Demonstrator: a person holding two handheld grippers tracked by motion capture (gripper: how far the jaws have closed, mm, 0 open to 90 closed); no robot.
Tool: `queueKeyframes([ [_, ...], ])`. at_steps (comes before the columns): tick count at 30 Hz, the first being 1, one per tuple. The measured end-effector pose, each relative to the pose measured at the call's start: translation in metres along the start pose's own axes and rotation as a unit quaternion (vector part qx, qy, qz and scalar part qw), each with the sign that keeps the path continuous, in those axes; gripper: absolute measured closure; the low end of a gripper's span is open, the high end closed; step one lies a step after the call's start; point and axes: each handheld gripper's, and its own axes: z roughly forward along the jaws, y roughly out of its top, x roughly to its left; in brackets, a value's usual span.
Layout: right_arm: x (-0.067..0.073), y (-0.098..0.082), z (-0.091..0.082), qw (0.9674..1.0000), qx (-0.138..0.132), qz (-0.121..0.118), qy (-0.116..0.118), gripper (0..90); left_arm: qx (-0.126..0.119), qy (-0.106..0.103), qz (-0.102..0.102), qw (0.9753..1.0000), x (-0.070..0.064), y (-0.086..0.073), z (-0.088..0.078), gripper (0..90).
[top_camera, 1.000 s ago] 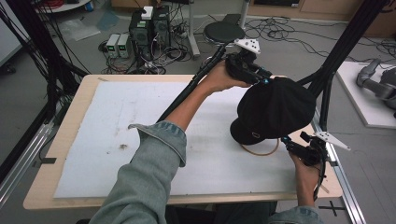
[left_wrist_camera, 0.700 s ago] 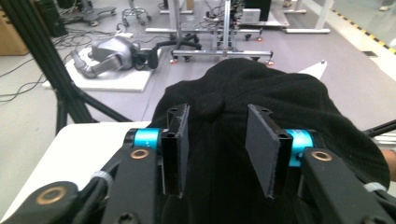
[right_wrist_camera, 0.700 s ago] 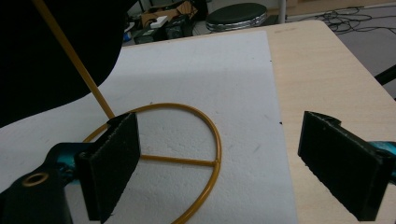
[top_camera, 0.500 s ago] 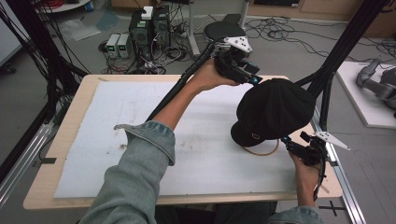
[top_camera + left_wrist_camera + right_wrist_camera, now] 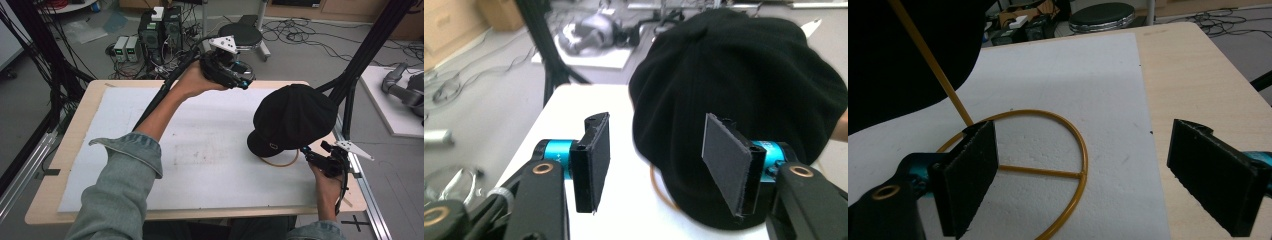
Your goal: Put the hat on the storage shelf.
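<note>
Counts at that moment:
- 1 black cap (image 5: 292,119), sat on 1 thin gold wire stand (image 5: 1048,172) with a ring base.
- 1 white foam sheet (image 5: 150,150) on 1 wooden table (image 5: 65,165).
- 2 handheld grippers: left gripper (image 5: 240,82) and right gripper (image 5: 306,155). Each had 2 black jaws, spread apart, nothing between them.
- 2 grey three-cornered plates, one per gripper.
- 2 forearms in denim sleeves.
- Floor behind the table: 1 round black stool (image 5: 240,34), 2 small pale boxes (image 5: 126,48) side by side, and 2 dark computer towers (image 5: 161,31).
- 1 grey robot arm part (image 5: 405,90) on 1 white platform at right.
- Cables: too tangled to count.
</note>
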Motion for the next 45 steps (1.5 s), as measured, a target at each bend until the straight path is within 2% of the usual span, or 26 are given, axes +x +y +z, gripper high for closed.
queueKeyframes([
  [1, 0.0, 0.0, 0.0, 1.0, -0.001, 0.0, 0.0, 12.8, 0.008, 0.002, 0.0, 1.0, 0.001, -0.003, -0.006, 44.0],
  [3, 0.0, 0.0, 0.001, 1.0, -0.003, -0.003, 0.0, 12.8, -0.003, 0.019, 0.003, 0.9998, -0.001, -0.009, -0.015, 43.8],
  [4, 0.0, 0.0, 0.001, 1.0, -0.003, -0.003, 0.0, 12.8, -0.008, 0.021, 0.001, 0.9998, 0.0, -0.013, -0.021, 43.8],
  [5, 0.0, 0.0, 0.001, 1.0, -0.003, -0.002, 0.0, 12.8, 0.002, 0.021, -0.008, 0.9998, 0.001, -0.017, -0.026, 43.4],
  [6, 0.0, 0.0, 0.001, 1.0, -0.002, -0.001, -0.001, 12.9, 0.009, 0.03, -0.006, 0.9995, 0.0, -0.02, -0.031, 42.6],
  [7, 0.0, 0.0, 0.001, 1.0, -0.002, -0.002, -0.001, 12.8, 0.002, 0.043, -0.002, 0.9991, -0.001, -0.025, -0.037, 42.5],
  [8, 0.0, 0.0, 0.001, 1.0, -0.002, -0.001, -0.001, 12.8, -0.007, 0.048, -0.007, 0.9988, -0.001, -0.031, -0.043, 42.7],
  [9, 0.0, 0.0, 0.001, 1.0, -0.003, -0.002, -0.001, 12.9, -0.004, 0.046, -0.023, 0.9987, 0.0, -0.035, -0.049, 41.8],
  [10, 0.0, 0.0, 0.001, 1.0, -0.002, -0.001, -0.001, 12.8, -0.002, 0.059, -0.019, 0.9981, -0.002, -0.039, -0.054, 40.6],
  [11, 0.0, 0.0, 0.001, 1.0, -0.003, 0.0, -0.001, 12.8, -0.011, 0.071, -0.014, 0.9973, -0.004, -0.045, -0.061, 40.6],
  [12, 0.0, 0.0, 0.0, 1.0, -0.002, 0.0, -0.001, 12.8, -0.007, 0.069, -0.022, 0.9973, -0.004, -0.05, -0.066, 40.6],
  [13, 0.0, 0.0, 0.001, 1.0, -0.002, 0.0, -0.002, 12.8, -0.004, 0.079, -0.027, 0.9965, -0.006, -0.055, -0.072, 39.7],
  [14, 0.001, 0.0, 0.001, 1.0, -0.003, 0.001, -0.001, 12.8, -0.011, 0.091, -0.025, 0.9955, -0.009, -0.062, -0.08, 39.7],
  [15, 0.001, 0.001, 0.001, 1.0, -0.001, 0.001, -0.002, 12.8, -0.007, 0.092, -0.029, 0.9953, -0.01, -0.065, -0.084, 39.7],
  [17, 0.002, 0.001, 0.002, 1.0, 0.002, 0.003, -0.002, 12.8, -0.012, 0.11, -0.034, 0.9933, -0.014, -0.079, -0.097, 39.2],
  [19, 0.002, 0.001, 0.003, 1.0, 0.001, 0.0, -0.001, 12.8, -0.01, 0.127, -0.041, 0.991, -0.017, -0.091, -0.107, 38.9],
  [24, 0.002, 0.001, 0.002, 1.0, 0.0, 0.003, -0.001, 12.8, -0.029, 0.156, -0.072, 0.9847, -0.027, -0.125, -0.132, 37.1],
  [31, 0.004, 0.001, 0.002, 1.0, 0.004, 0.003, -0.002, 12.8, -0.037, 0.193, -0.104, 0.975, -0.046, -0.167, -0.156, 36.2],
  [34, 0.004, 0.001, 0.001, 1.0, 0.004, 0.002, -0.001, 12.8, -0.041, 0.21, -0.109, 0.9707, -0.057, -0.184, -0.163, 35.3],
  [38, 0.004, 0.001, 0.001, 1.0, 0.004, -0.002, -0.003, 12.8, -0.056, 0.236, -0.123, 0.9623, -0.07, -0.206, -0.171, 35.1],
  [41, 0.005, 0.0, 0.001, 1.0, 0.004, -0.002, -0.003, 12.8, -0.058, 0.258, -0.128, 0.9559, -0.079, -0.221, -0.177, 35.1],
  [43, 0.004, 0.0, 0.001, 1.0, 0.005, -0.003, -0.003, 12.8, -0.06, 0.265, -0.133, 0.9531, -0.083, -0.228, -0.181, 35.0],
  [45, 0.005, 0.0, 0.002, 1.0, 0.005, -0.001, -0.003, 12.8, -0.063, 0.279, -0.134, 0.9489, -0.089, -0.237, -0.184, 34.9],
])
